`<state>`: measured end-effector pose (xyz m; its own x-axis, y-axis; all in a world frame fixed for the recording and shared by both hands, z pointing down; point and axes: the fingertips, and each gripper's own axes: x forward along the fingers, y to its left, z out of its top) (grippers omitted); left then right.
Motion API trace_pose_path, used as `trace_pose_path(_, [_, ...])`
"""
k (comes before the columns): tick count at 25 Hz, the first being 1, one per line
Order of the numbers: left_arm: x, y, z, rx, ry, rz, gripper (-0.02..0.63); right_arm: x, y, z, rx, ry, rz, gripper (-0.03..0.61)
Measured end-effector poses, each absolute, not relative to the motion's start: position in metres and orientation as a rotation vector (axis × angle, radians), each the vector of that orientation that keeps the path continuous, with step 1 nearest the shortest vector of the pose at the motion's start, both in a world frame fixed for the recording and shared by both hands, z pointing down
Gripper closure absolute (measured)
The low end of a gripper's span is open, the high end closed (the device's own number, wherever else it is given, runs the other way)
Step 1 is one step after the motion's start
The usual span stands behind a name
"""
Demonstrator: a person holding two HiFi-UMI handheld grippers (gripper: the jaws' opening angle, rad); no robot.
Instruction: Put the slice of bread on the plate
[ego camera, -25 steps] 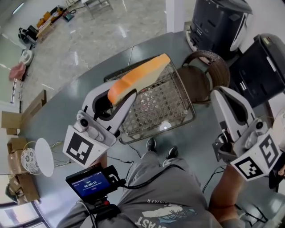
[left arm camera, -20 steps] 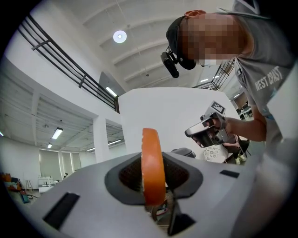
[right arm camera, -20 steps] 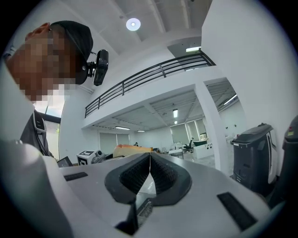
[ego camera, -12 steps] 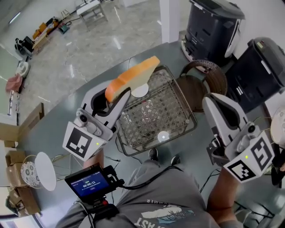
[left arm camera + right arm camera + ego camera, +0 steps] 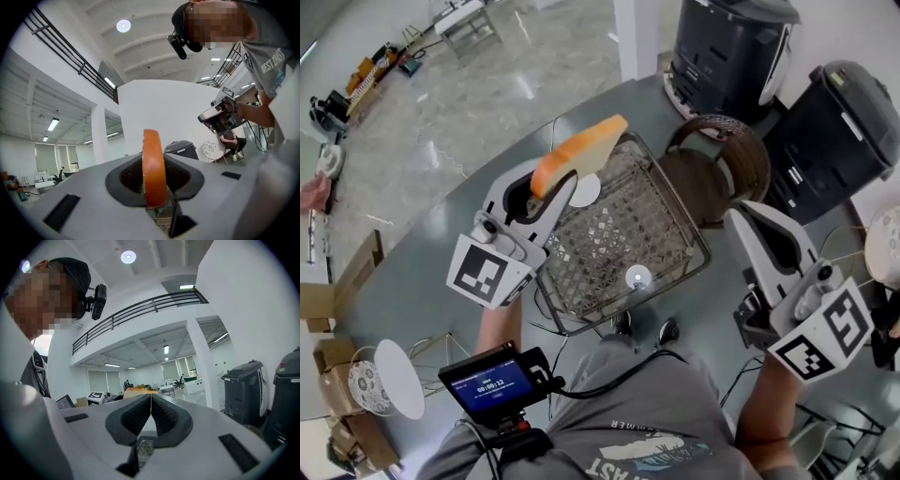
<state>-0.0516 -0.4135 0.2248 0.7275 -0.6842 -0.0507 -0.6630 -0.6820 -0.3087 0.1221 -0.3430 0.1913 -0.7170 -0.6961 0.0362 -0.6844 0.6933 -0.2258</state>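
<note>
My left gripper is shut on a slice of bread with an orange crust, held up over the far left corner of a wire basket. In the left gripper view the bread stands edge-on between the pads. A white round patch shows just behind the bread; I cannot tell whether it is a plate or a reflection. My right gripper hangs at the basket's right side, jaws shut with nothing between them.
The wire basket sits on a grey round table. A brown wicker basket stands behind it, with two black bins beyond. A white disc is at lower left. A small screen hangs at my waist.
The left gripper has carried the bread farther from me along the basket's left side, toward its far corner. The right gripper has shifted a little.
</note>
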Motion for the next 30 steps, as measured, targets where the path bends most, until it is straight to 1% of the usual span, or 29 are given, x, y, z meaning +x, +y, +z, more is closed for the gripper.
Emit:
trace_pose_path(9, [-0.063,-0.484,0.301,-2.700,1.132,-0.259,0.512,0.126,-0.372,0.213,-1.231,2.848,-0.427,0.572])
trace_pose_path(17, [-0.082,-0.519,0.367,-2.704,1.197,-0.421,0.512,0.125,-0.379,0.234,-1.275,2.863,-0.490,0.572])
trace_pose_path(30, [-0.100,-0.568,0.491,-2.582,1.167,-0.854,0.514,0.130,-0.390,0.264,-1.344,2.886,-0.590,0.572])
